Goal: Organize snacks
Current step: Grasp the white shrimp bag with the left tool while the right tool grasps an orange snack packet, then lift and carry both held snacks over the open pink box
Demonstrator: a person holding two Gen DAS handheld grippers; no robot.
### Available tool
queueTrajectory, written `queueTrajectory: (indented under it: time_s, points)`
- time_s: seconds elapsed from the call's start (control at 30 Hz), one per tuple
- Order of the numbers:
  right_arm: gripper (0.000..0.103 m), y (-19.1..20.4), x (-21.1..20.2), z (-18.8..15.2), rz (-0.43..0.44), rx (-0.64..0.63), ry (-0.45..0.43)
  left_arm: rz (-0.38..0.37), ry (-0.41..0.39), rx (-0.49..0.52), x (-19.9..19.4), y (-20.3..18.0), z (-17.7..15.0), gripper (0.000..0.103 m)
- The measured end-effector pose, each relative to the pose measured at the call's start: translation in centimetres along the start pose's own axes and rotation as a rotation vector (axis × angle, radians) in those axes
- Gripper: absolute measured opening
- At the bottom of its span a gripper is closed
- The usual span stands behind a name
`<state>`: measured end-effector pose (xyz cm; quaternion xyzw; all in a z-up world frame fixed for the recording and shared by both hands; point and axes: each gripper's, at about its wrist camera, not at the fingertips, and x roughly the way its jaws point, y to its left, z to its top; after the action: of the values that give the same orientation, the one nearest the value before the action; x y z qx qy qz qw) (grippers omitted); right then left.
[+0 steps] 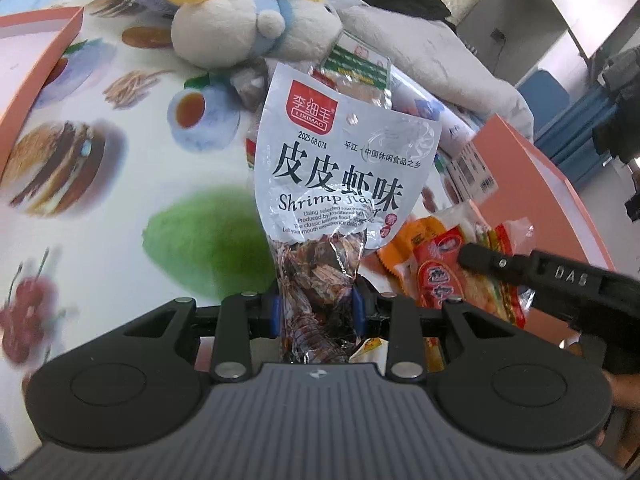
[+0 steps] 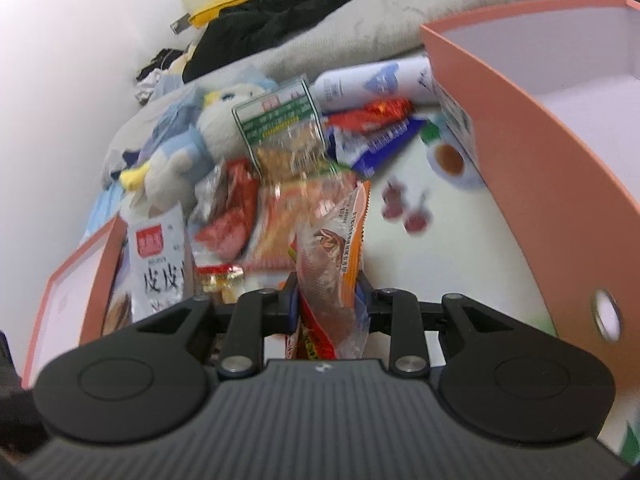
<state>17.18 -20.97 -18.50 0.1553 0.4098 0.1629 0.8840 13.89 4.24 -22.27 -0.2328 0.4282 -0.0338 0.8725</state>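
My left gripper point(image 1: 318, 312) is shut on the lower end of a silver shrimp-flavour snack bag point(image 1: 340, 168), which stands up above the printed tablecloth. That same bag point(image 2: 160, 264) shows at the lower left of the right wrist view. My right gripper point(image 2: 330, 300) is shut on an orange and clear snack packet point(image 2: 340, 248), lifted off the cloth. In the left wrist view the right gripper's black finger point(image 1: 484, 258) reaches in from the right over a pile of snack packets point(image 1: 440, 264). A heap of loose snacks point(image 2: 304, 160) lies ahead of the right gripper.
Orange boxes with white insides stand around: one at the right point(image 2: 540, 140), one at the left point(image 2: 72, 288), another at the far left point(image 1: 36, 52). Plush toys point(image 1: 240, 28), a white tube point(image 2: 368, 80), and dark clothes point(image 2: 288, 12) lie behind the snacks.
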Motion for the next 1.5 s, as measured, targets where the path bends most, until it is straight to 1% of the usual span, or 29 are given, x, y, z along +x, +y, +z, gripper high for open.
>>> queueTrajectory:
  time_s: [0.07,0.13,0.17,0.2,0.27,0.3,0.33,0.43,0.5,0.57,0.63,0.67,0.77,0.83,0.87,0.9,0.93,0.97,1.0,1.03,1.07,1.1,1.23,1.33,1.43,1.5]
  points:
    - [0.032,-0.3,-0.7,-1.1,-0.002,0.005,0.011,-0.002,0.019,-0.001,-0.7,-0.2,-0.8,0.037]
    - [0.038,-0.6,-1.5,-2.2,-0.016,-0.002,0.012,0.0,0.029,0.0,-1.3,-0.5,-1.5,0.037]
    - [0.049,-0.6,-2.0,-2.7,-0.032,-0.017,0.008,0.005,0.034,0.002,-1.6,-0.6,-1.8,0.037]
    - [0.066,-0.7,-2.4,-3.2,-0.048,-0.033,0.0,0.006,0.036,0.002,-1.9,-0.7,-2.0,0.037]
    - [0.079,-0.7,-3.3,-3.9,-0.094,-0.068,-0.018,0.008,0.037,0.0,-2.4,-1.0,-2.4,0.037]
    - [0.079,-0.6,-3.8,-4.3,-0.113,-0.091,-0.029,0.01,0.038,-0.001,-2.6,-1.1,-2.5,0.037]
    - [0.079,-0.6,-4.3,-4.6,-0.113,-0.111,-0.035,0.011,0.039,0.0,-2.7,-1.2,-2.6,0.037]
    - [0.078,-0.5,-5.2,-5.0,-0.089,-0.156,-0.042,0.012,0.043,0.0,-3.1,-1.5,-2.8,0.037]
    - [0.078,-0.3,-5.6,-5.2,-0.07,-0.162,-0.031,0.015,0.042,0.001,-3.3,-1.6,-3.0,0.037]
    - [0.078,-0.4,-5.3,-5.5,-0.047,-0.145,-0.007,0.02,0.045,0.002,-3.4,-1.7,-3.1,0.037]
    - [0.077,-0.3,-4.5,-5.9,-0.051,-0.135,0.008,0.022,0.048,-0.009,-3.4,-1.6,-3.3,0.037]
    - [0.077,-0.2,-4.1,-6.1,-0.063,-0.138,0.019,0.021,0.051,-0.013,-3.3,-1.5,-3.3,0.037]
    - [0.077,0.4,-2.9,-6.6,-0.038,-0.177,0.032,0.018,0.067,-0.01,-3.3,-1.4,-3.5,0.037]
    - [0.076,0.5,-2.3,-7.0,-0.034,-0.175,0.039,0.025,0.076,-0.017,-3.2,-1.1,-3.6,0.038]
    - [0.07,0.5,-2.2,-7.1,-0.033,-0.178,0.028,0.035,0.083,-0.026,-3.2,-1.0,-3.6,0.043]
    - [0.059,0.5,-2.2,-7.2,-0.03,-0.184,0.017,0.043,0.09,-0.036,-3.2,-0.7,-3.6,0.046]
    - [0.052,0.6,-2.1,-7.1,-0.026,-0.189,0.015,0.045,0.089,-0.043,-3.3,-0.6,-3.6,0.051]
    - [0.038,0.5,-2.1,-7.1,-0.029,-0.19,0.014,0.044,0.085,-0.045,-3.4,-0.4,-3.7,0.058]
    - [0.022,0.5,-2.1,-7.0,-0.028,-0.194,0.014,0.044,0.082,-0.043,-3.5,-0.3,-3.6,0.063]
    - [0.019,0.4,-2.1,-6.9,-0.016,-0.197,0.017,0.049,0.081,-0.04,-3.6,-0.3,-3.6,0.073]
    - [0.015,0.3,-2.1,-6.9,-0.004,-0.195,0.021,0.059,0.081,-0.04,-3.6,-0.3,-3.6,0.077]
    - [0.012,0.3,-2.2,-6.9,-0.003,-0.193,0.022,0.067,0.079,-0.039,-3.7,-0.3,-3.5,0.077]
    - [0.009,0.7,-3.2,-6.9,-0.006,-0.219,0.007,0.078,0.064,-0.013,-4.0,-0.7,-3.0,0.077]
    - [0.009,0.7,-3.7,-6.7,-0.005,-0.217,0.002,0.078,0.048,0.045,-4.2,-1.6,-2.7,0.077]
    - [0.008,0.7,-4.2,-6.6,-0.001,-0.218,-0.003,0.067,0.059,0.102,-3.7,-2.6,-2.8,0.077]
    - [0.008,0.5,-4.4,-6.6,-0.004,-0.212,0.001,0.088,0.074,0.137,-2.8,-3.1,-3.0,0.077]
